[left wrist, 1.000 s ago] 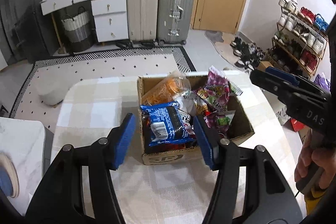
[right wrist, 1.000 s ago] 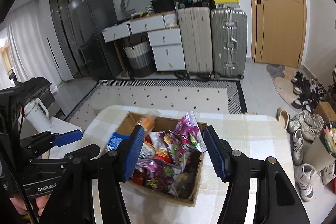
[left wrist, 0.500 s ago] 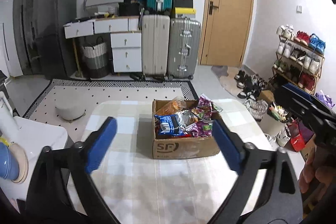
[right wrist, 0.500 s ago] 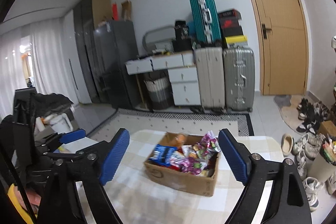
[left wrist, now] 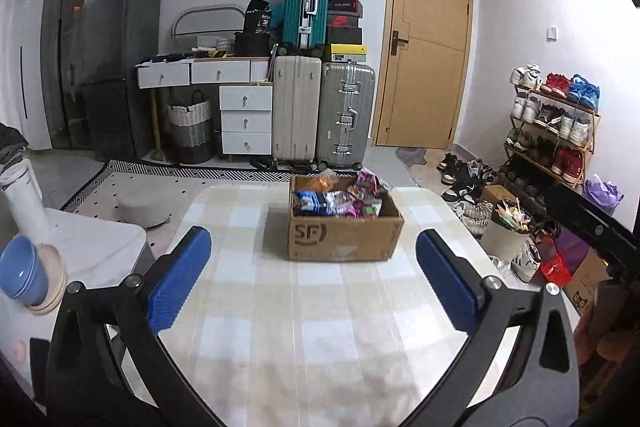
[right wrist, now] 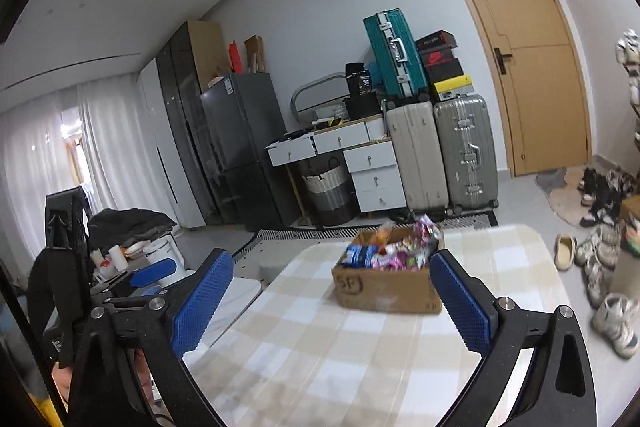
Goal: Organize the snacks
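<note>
Toward the far end of the table (left wrist: 320, 327), a cardboard box (left wrist: 344, 231) marked "SF" stands upright on the pale checked cloth, packed with snack packets (left wrist: 340, 201): a blue one at the left, an orange one behind it, and pink and purple ones to the right, some poking above the rim. From the right wrist view the same box (right wrist: 384, 287) sits just beyond the blue pads, its snack packets (right wrist: 394, 251) heaped inside. Nearer the camera, the left tool (left wrist: 312, 279) hangs above the bare cloth with its jaws spread wide, holding nothing, well short of the box. The right tool (right wrist: 332, 303) is likewise spread wide and empty, its right pad overlapping the box's near corner in view. Beyond the table stand two upright suitcases (left wrist: 324, 115) with a teal one stacked above, a white chest of drawers (left wrist: 244, 119), and a wooden door (left wrist: 428, 43); a shoe rack (left wrist: 552, 131) lines the right wall.
</note>
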The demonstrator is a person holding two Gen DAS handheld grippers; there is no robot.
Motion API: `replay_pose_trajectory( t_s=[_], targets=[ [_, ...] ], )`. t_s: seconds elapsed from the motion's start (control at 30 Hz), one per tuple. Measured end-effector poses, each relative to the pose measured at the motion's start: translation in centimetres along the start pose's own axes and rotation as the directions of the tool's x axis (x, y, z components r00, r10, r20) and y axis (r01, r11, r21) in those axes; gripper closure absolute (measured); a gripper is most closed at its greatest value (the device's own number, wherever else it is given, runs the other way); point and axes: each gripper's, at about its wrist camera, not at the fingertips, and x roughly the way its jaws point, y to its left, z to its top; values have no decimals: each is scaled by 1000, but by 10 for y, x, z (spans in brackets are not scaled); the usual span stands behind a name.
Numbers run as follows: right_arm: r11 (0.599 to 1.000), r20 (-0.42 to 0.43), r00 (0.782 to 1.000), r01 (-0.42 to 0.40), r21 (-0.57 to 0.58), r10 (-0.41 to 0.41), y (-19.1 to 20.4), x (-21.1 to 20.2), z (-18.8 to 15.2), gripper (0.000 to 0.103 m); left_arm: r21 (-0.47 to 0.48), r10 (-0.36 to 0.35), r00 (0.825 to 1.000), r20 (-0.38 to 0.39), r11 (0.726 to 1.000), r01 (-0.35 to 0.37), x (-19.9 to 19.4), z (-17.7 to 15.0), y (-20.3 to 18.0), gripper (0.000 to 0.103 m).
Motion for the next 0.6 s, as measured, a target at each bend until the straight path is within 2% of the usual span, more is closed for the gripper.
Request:
replay_pose_trajectory(
  t_s=[0.07, 0.17, 0.3, 0.43, 0.6],
  targets=[
    [1000, 8, 1000, -3, 6, 3, 5, -19, -12, 3, 8, 18, 1000, 16, 1000, -19, -19, -15, -1, 1],
    [999, 27, 999, 36, -16, -36, 11, -36, -32, 1, 18, 52, 998, 29, 998, -52, -39, -39, -1, 1],
    [999, -4, 999, 53, -4, -53, 4, -35, -57, 1, 0, 84, 996, 11, 996, -84, -48, -63, 4, 1],
    [997, -46, 996, 78, 20, -77, -7, -22, -74, 1, -20, 113, 993, -18, 993, -114, -34, -77, 14, 1],
    [995, -44, 995, 92, 35, -90, -20, -9, -75, 1, -29, 113, 993, -46, 993, -115, -9, -84, 17, 1]
  ],
)
